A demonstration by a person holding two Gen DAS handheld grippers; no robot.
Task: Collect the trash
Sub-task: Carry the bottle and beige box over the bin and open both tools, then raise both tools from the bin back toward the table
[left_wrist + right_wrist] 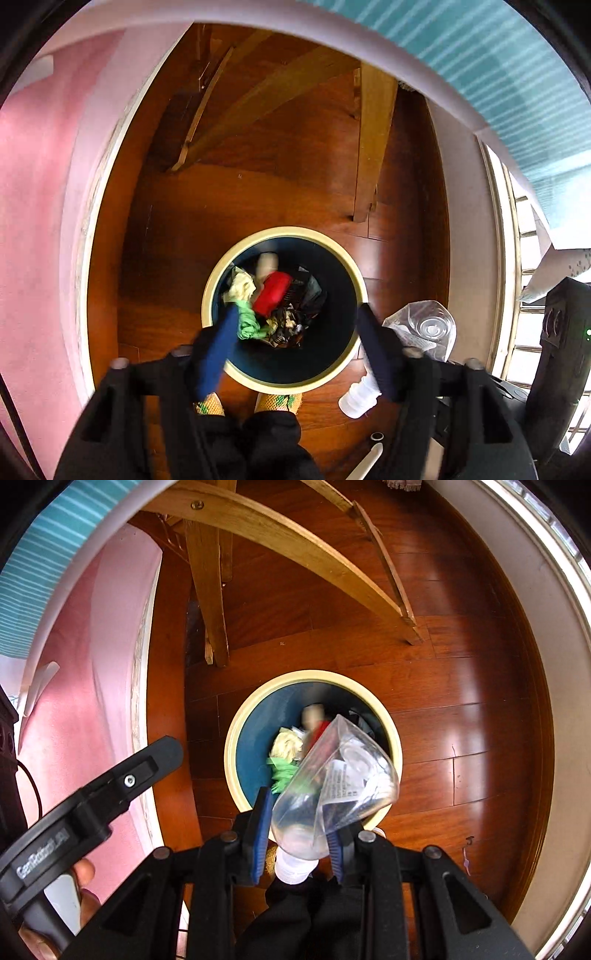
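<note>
Trash bin [221, 266] below both down-pointed grippers: left [295, 321] released, right [299, 834] grasping bottle [332, 786].

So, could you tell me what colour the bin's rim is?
Pale cream rim; dark blue inside, clearest in the left wrist view.

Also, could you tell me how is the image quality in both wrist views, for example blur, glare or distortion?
Left wrist view: strong fisheye bending at the edges; the left gripper has one blue finger smeared by motion blur. Right wrist view: same bending; window glare on the wooden floor; trash in the bin is soft, partly seen through the clear plastic bottle in the right gripper.
</note>
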